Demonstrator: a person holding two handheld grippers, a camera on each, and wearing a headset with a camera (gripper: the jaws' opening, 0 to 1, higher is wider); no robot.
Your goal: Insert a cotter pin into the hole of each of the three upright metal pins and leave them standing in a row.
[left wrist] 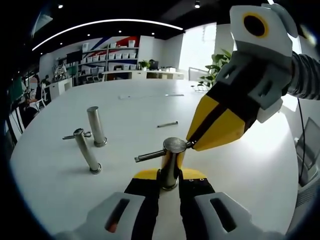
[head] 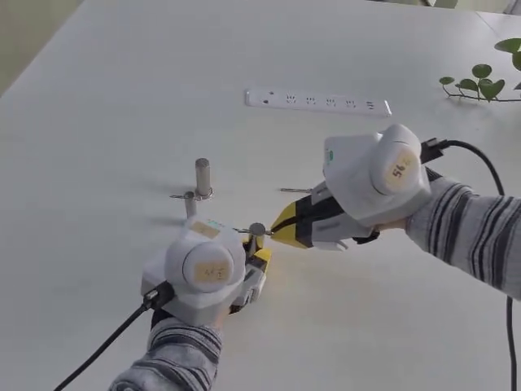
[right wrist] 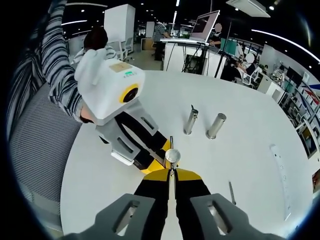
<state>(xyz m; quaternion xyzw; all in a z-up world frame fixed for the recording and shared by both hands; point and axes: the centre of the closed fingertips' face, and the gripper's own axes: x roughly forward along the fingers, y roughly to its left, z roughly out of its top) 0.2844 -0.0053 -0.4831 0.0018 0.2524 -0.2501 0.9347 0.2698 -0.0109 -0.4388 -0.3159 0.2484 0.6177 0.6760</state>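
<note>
Left tongs (head: pixel 256 254) sit nearest us, toward the near edge of the white bench (head: pixel 122 98). In the left gripper view these black, yellow-tipped tongs (left wrist: pixel 170 176) are clamped on the lower shaft of a short round-headed steel pin (left wrist: pixel 172 156), holding it upright on the bench. A thin steel cotter pin (left wrist: pixel 150 156) passes through that pin's head, and its free end pokes out on the side away from the right tongs (left wrist: pixel 192 145).

The right tongs come in from the right edge side, their tips touching the pin's head. In the right gripper view we see the right tongs (right wrist: pixel 171 172) pressed together on the near end of the cotter pin, with the pin head (right wrist: pixel 172 156) just beyond the tips and the cotter pin's far end (right wrist: pixel 171 142) past it. The left tongs' white housing shows there too.

Farther toward the bench's far edge, a second steel pin (head: pixel 190 204) stands with its own cotter pin (head: pixel 179 196) across its head. A taller steel cylinder pin (head: pixel 203 177) stands upright just beside it. A loose cotter pin (head: pixel 295 190) lies flat on the bench, apart from both and nearer the right tongs.

A white power strip (head: pixel 317 102) lies near the far edge. A green leafy plant (head: pixel 484 81) sits at the far right corner.
</note>
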